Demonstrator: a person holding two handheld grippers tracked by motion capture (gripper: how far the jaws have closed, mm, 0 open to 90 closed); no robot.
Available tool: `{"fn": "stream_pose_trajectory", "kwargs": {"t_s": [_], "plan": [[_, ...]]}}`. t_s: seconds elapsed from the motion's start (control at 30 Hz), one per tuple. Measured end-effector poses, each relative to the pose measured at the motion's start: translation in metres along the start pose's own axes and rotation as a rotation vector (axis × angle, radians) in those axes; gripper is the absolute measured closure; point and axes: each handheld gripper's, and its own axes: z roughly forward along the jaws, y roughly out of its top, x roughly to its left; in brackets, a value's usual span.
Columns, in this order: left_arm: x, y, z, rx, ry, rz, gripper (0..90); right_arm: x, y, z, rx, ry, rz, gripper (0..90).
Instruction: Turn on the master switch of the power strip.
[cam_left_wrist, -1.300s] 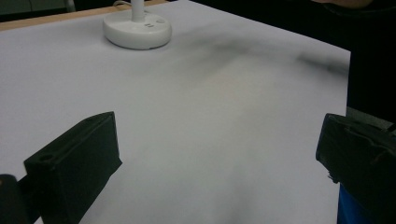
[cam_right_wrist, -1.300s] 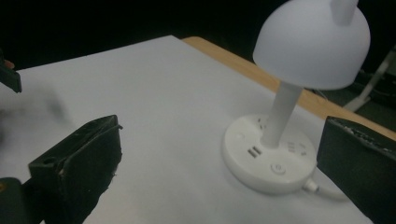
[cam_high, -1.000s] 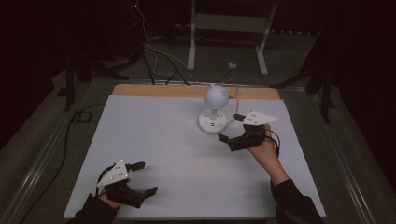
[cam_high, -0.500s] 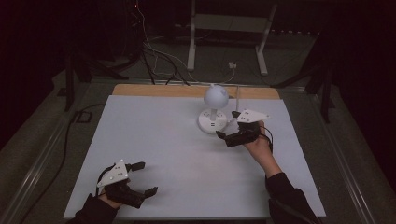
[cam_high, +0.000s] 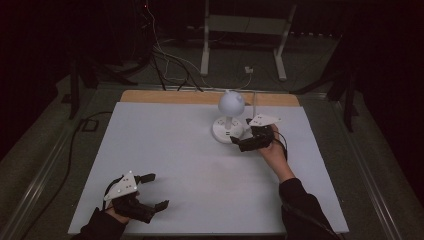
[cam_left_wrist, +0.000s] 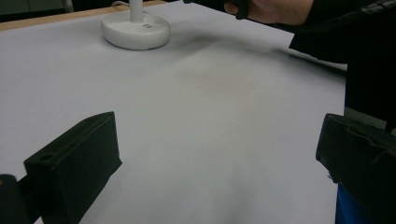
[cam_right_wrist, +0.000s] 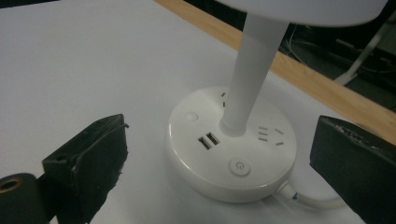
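At the lower left of the high view, the left gripper (cam_high: 150, 191) rests on the matte white table sheet (cam_high: 165, 145), its blocky black jaws spread wide and empty. Right of centre stands the glossy white lamp (cam_high: 229, 115), round base and globe head. Just beside its base, the right gripper (cam_high: 239, 142) gapes wide, holding nothing.

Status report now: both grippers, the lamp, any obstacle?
Right gripper open, jaws either side of lamp base, no contact seen. Left gripper open, idle at near table edge. Lamp upright, power button facing gripper. No obstacle.
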Motion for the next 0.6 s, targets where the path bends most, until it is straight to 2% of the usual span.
{"fn": "stream_pose_trajectory", "kwargs": {"t_s": [0.13,0.2,0.23,0.37,0.4,0.43,0.47,0.57,0.6], "plan": [[0.000,0.000,0.000,0.003,0.000,0.001,0.1,-0.005,-0.003,0.005,0.006,0.006,0.023,6.3],[0.000,0.000,0.000,0.003,0.000,0.001,0.1,-0.007,-0.004,0.007,0.009,0.011,0.032,12.1],[0.000,0.000,0.000,0.003,0.000,0.001,0.1,-0.008,-0.005,0.008,0.007,0.004,0.030,15.8],[0.000,0.000,0.001,0.006,-0.001,0.001,0.1,-0.010,-0.006,0.014,0.018,-0.040,0.029,19.8],[0.000,0.000,0.001,0.006,-0.001,0.000,0.1,-0.011,-0.007,0.015,0.022,-0.052,0.031,22.6],[0.000,0.000,0.001,0.006,-0.002,0.001,0.1,-0.012,-0.008,0.018,0.031,-0.066,0.039,29.5],[0.000,0.000,0.001,0.006,-0.002,0.000,0.1,-0.012,-0.008,0.018,0.031,-0.066,0.039,29.5],[0.000,0.000,0.001,0.006,-0.002,0.000,0.1,-0.015,-0.011,0.022,0.042,-0.064,0.068,37.1],[0.000,0.000,0.001,0.006,-0.002,0.001,0.1,-0.017,-0.012,0.024,0.047,-0.061,0.076,44.9]]}}
